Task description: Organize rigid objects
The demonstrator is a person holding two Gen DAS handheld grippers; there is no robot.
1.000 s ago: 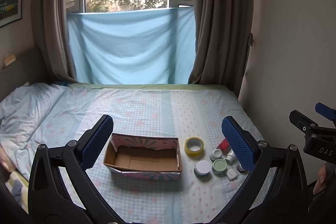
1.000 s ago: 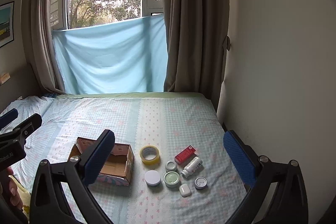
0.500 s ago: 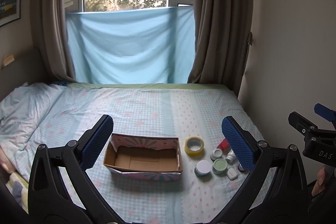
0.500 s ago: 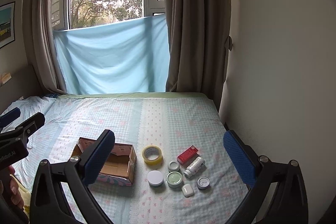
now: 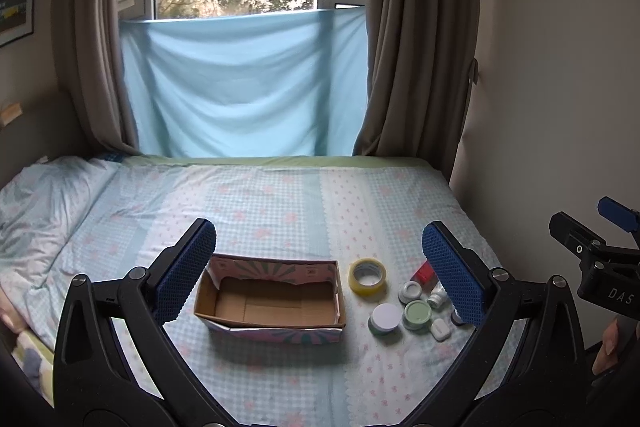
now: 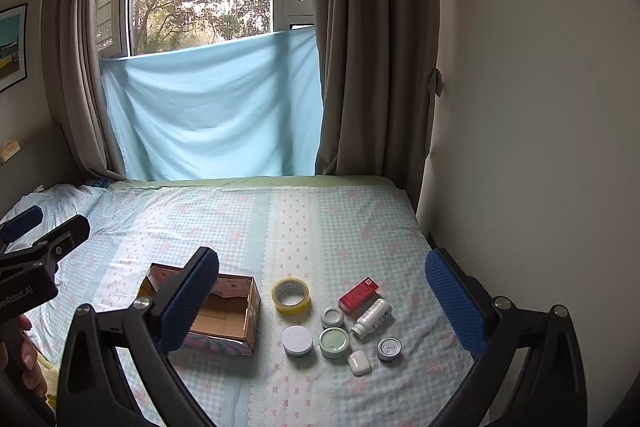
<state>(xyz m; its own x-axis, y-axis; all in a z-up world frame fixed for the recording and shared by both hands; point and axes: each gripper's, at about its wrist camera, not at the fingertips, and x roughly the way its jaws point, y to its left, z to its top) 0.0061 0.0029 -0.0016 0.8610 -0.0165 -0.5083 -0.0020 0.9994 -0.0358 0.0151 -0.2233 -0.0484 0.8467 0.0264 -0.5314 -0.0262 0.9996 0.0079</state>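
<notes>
An open cardboard box point(image 5: 272, 301) point(image 6: 224, 315) with nothing inside sits on the bed. To its right lie a yellow tape roll point(image 6: 291, 295) point(image 5: 367, 275), a red box point(image 6: 358, 294), a white bottle point(image 6: 372, 317) on its side, a white-lidded jar point(image 6: 297, 341), a green-lidded jar point(image 6: 334, 342), a small white jar point(image 6: 332, 316), a white earbud case point(image 6: 359, 363) and a small round tin point(image 6: 389, 348). My left gripper point(image 5: 320, 275) hangs open above the box. My right gripper point(image 6: 328, 299) is open above the small items. Neither holds anything.
The bed point(image 6: 320, 227) has a blue checked sheet and a pillow point(image 5: 36, 195) at the left. A wall point(image 6: 520, 107) runs close along the bed's right edge. Curtains and a blue cloth point(image 5: 244, 83) cover the window behind. A hand point(image 6: 24, 359) holds the other gripper's handle.
The right gripper has drifted slightly left and forward, so the items sit a little further right in its view. The left view is nearly unchanged.
</notes>
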